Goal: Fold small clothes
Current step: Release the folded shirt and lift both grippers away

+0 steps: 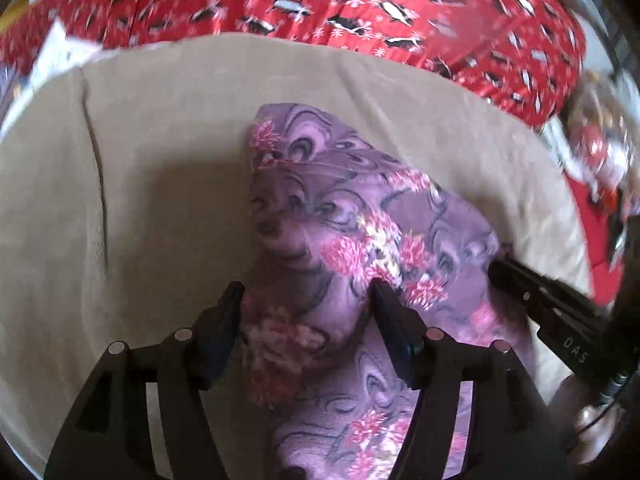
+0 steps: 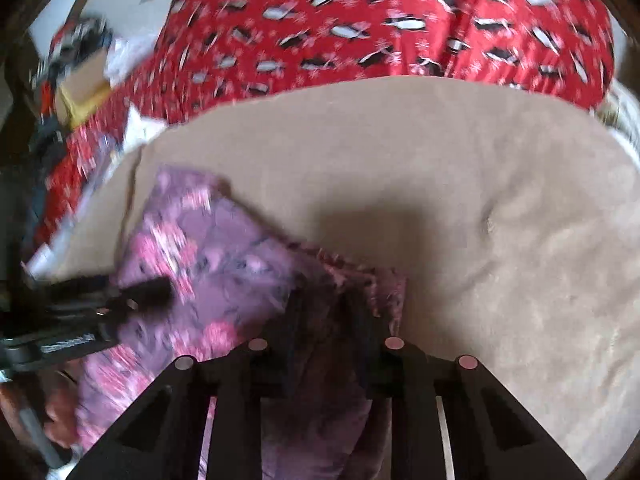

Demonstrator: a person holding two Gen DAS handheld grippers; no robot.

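One purple floral garment [image 1: 340, 216]: left tool [image 1: 308, 292] spread apart, right tool [image 2: 324, 300] pinching it.

One purple floral garment [image 1: 360, 216], one red penguin-print cloth [image 1: 320, 0], two grippers.

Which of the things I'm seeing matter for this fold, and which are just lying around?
In the job:
- purple floral garment
- left gripper, jaws open astride it
- right gripper, shut on its edge
- beige cloth underneath

Lying about:
- red penguin-print fabric
- blurred clutter at far left
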